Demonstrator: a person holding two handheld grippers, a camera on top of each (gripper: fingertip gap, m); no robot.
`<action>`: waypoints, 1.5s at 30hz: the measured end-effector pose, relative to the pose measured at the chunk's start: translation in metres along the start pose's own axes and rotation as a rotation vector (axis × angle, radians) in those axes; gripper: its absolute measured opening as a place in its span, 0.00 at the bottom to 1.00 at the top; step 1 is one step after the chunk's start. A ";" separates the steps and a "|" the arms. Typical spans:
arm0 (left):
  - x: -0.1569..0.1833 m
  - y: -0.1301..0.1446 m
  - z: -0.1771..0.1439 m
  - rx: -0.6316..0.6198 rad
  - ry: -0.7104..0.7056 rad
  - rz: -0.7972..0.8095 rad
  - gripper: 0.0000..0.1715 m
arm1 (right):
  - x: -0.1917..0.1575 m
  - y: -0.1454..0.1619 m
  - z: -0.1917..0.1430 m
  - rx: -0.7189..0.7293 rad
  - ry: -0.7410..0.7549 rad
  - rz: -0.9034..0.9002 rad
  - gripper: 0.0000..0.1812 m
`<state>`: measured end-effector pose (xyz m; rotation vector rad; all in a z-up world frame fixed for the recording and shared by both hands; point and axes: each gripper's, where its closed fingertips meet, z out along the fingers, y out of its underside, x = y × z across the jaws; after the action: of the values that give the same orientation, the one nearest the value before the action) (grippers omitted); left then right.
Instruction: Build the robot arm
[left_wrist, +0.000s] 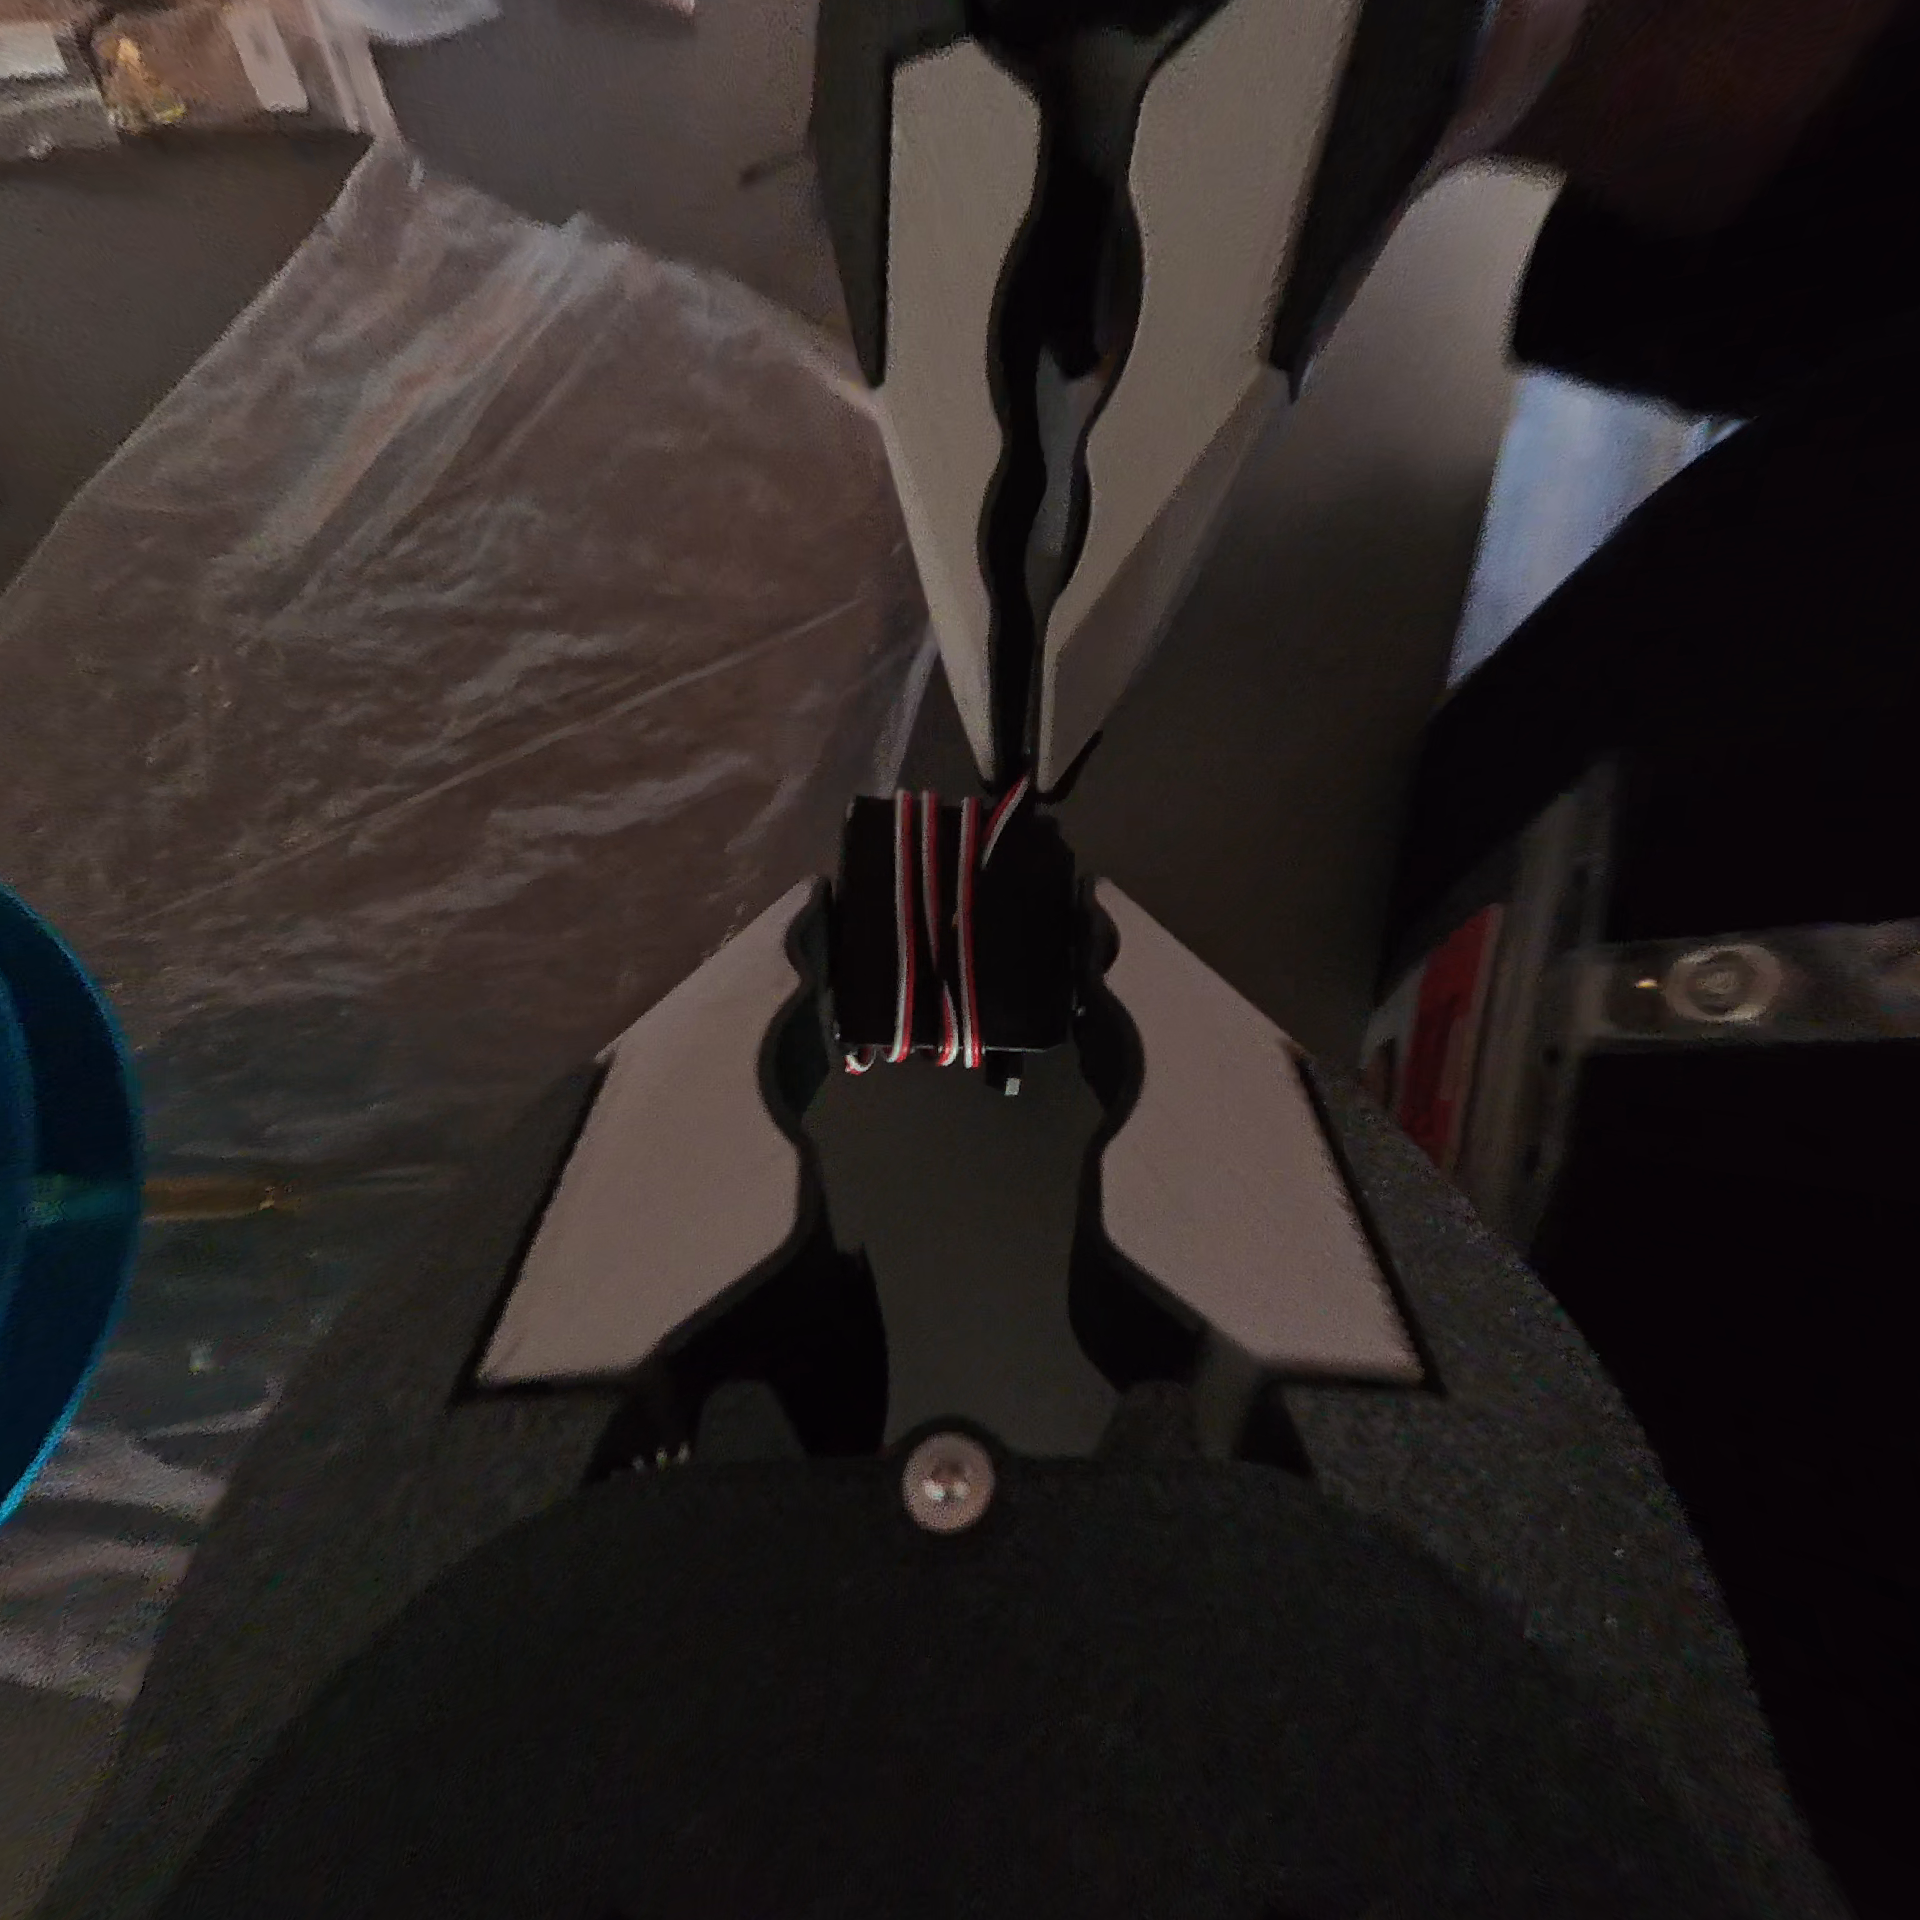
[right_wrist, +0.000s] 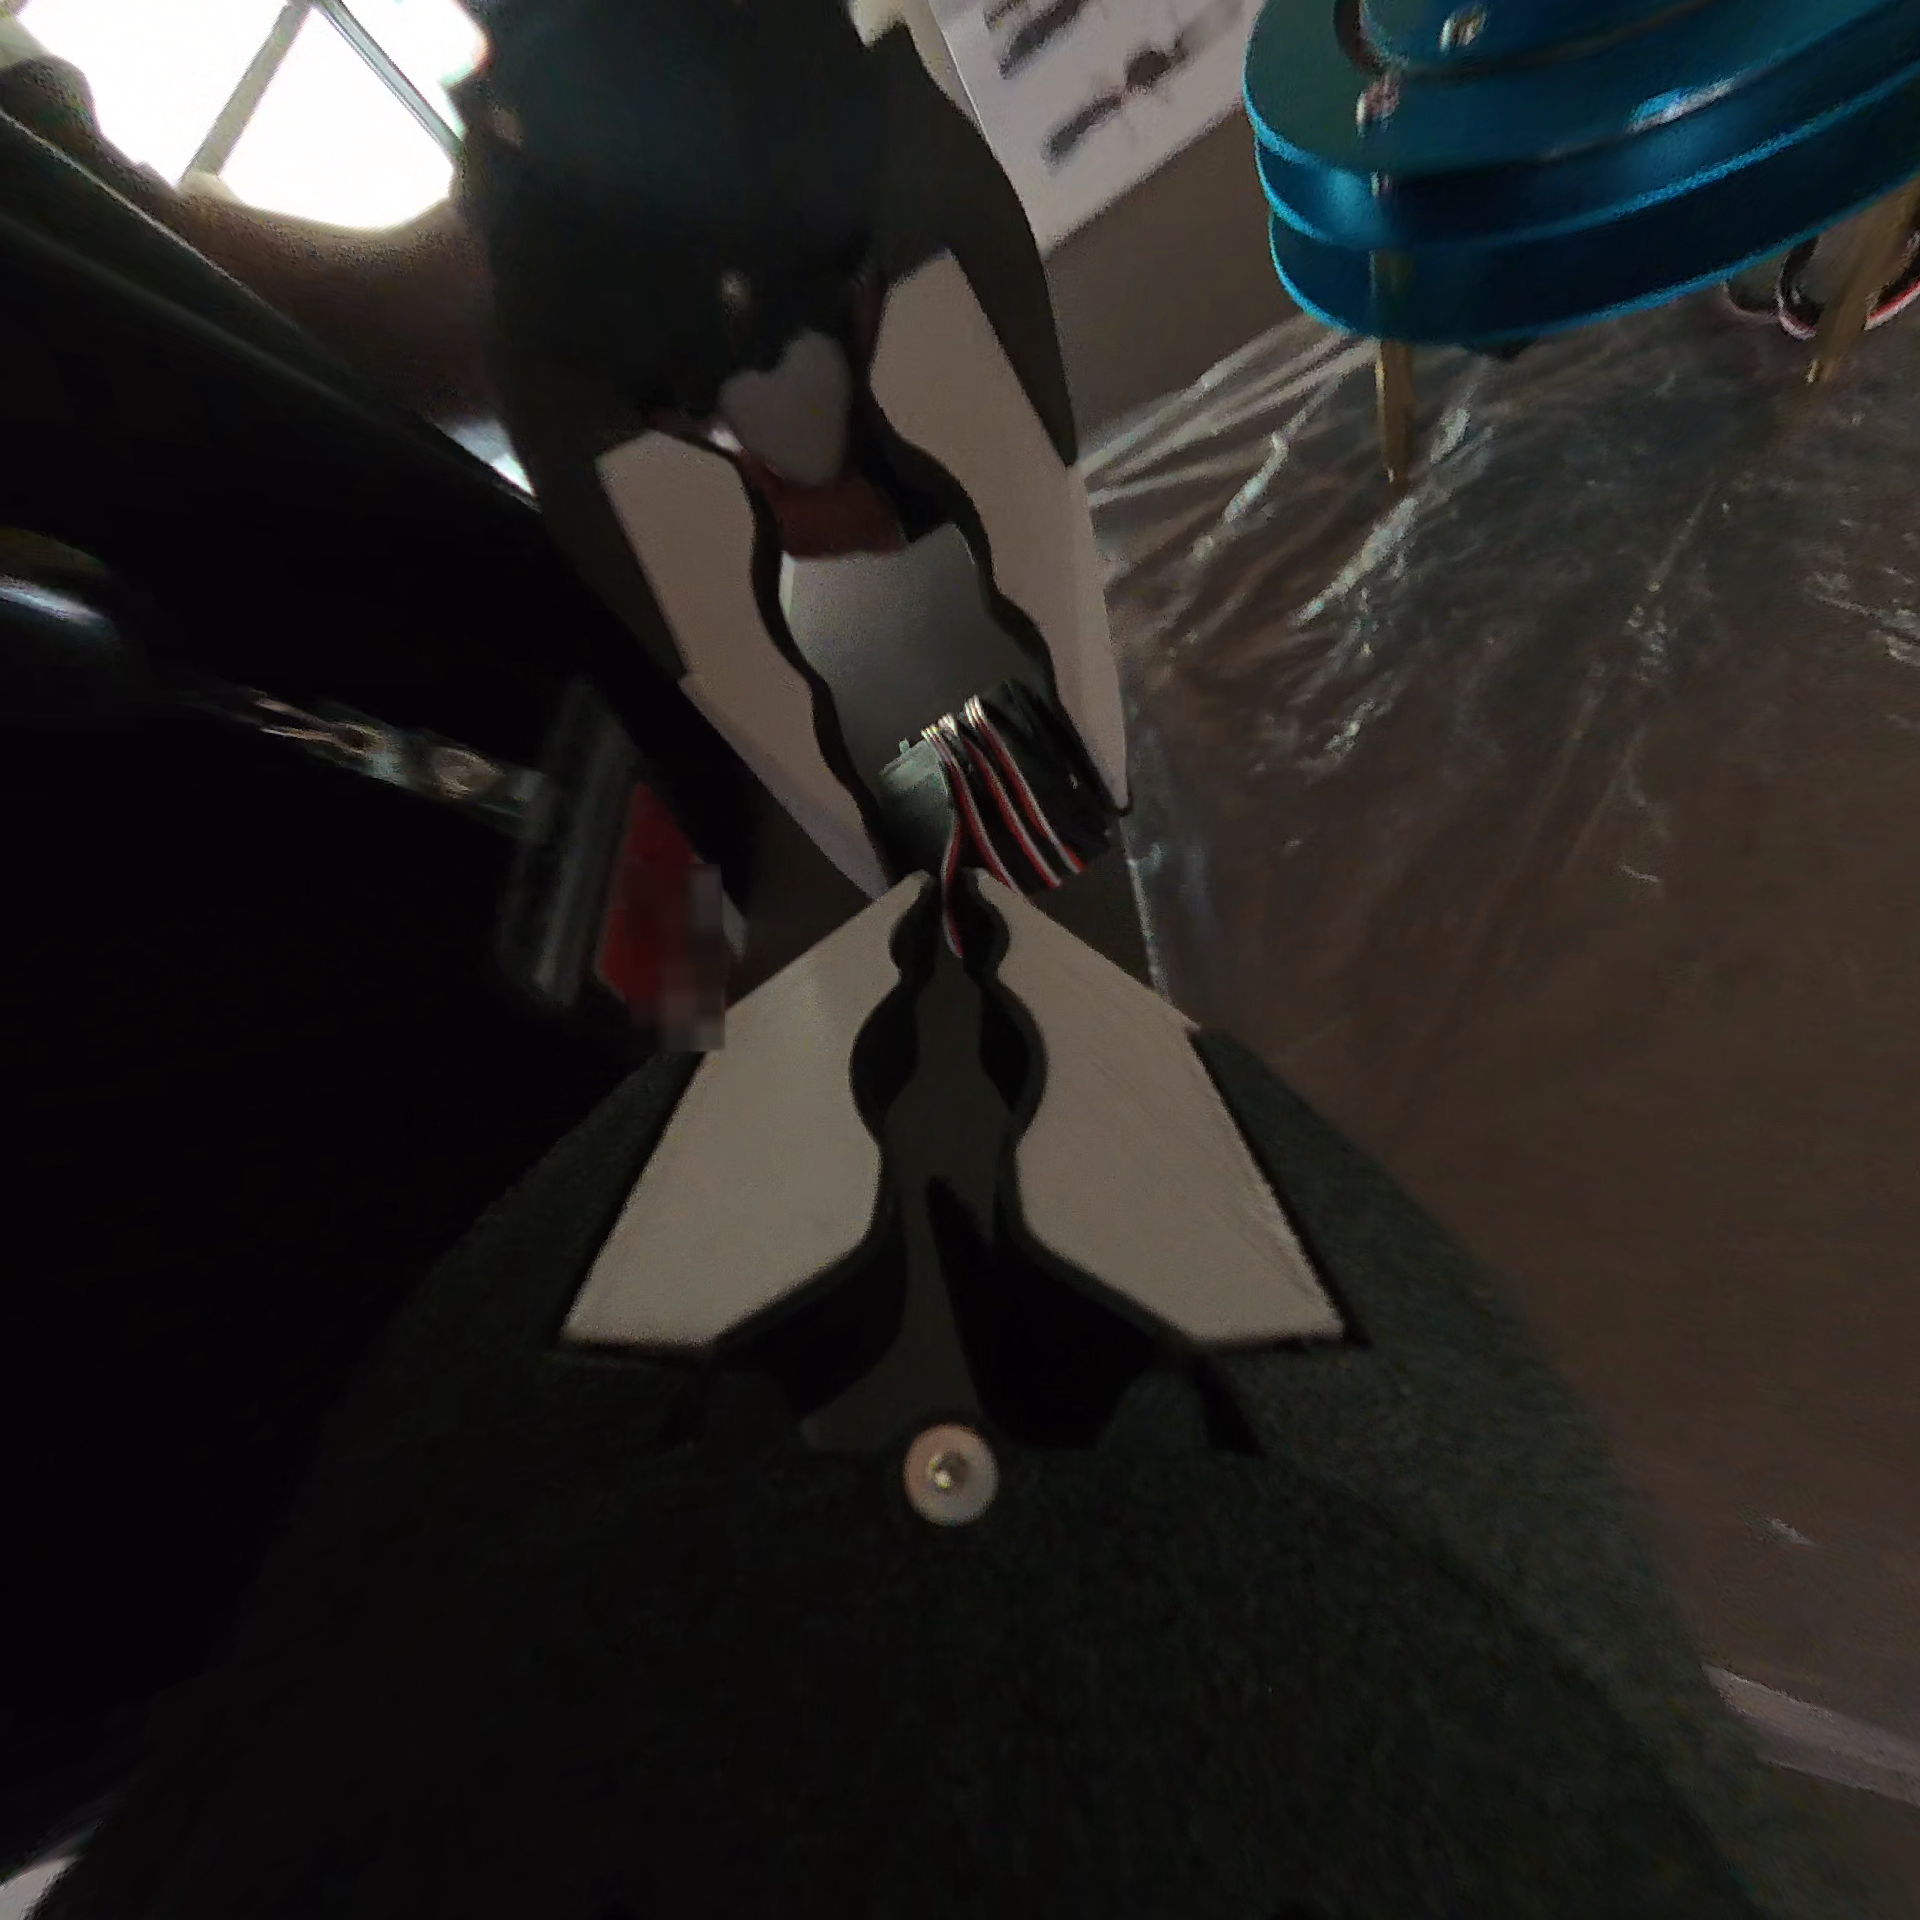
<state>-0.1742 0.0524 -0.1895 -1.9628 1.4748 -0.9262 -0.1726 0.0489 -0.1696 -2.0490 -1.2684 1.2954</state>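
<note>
My left gripper (left_wrist: 956, 904) is shut on a small black servo (left_wrist: 883, 935) that has a red, white and black wire (left_wrist: 940, 935) wound around it. My right gripper (right_wrist: 956, 899) is shut on the loose end of that wire (right_wrist: 961, 883), right beside the servo (right_wrist: 1049, 769). In the left wrist view the right gripper (left_wrist: 1013, 769) comes in from above, tip to tip with mine. In the right wrist view the left gripper (right_wrist: 997, 831) comes in from above with the servo between its white pads (right_wrist: 1070, 582). Both are held above the table.
Clear plastic sheet (left_wrist: 416, 623) covers the brown table, also in the right wrist view (right_wrist: 1558, 779). A stack of blue round plates on brass posts (right_wrist: 1558, 208) stands at the back; its edge shows at left (left_wrist: 52, 1195). A dark box with a clear screwed bracket (left_wrist: 1714, 982) stands close by.
</note>
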 end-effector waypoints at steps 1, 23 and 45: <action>0.003 -0.005 -0.004 0.036 0.029 -0.024 0.26 | -0.004 -0.005 -0.006 0.048 -0.030 0.023 0.01; 0.001 -0.093 -0.055 0.438 -0.354 0.173 0.26 | -0.039 -0.076 -0.045 0.469 -0.039 0.382 0.26; -0.003 -0.079 -0.032 0.419 -0.414 0.062 0.31 | 0.006 -0.045 -0.038 0.285 0.420 0.372 0.11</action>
<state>-0.1512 0.0776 -0.1111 -1.6617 1.0074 -0.6806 -0.1607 0.0817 -0.1216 -2.2480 -0.5060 1.0339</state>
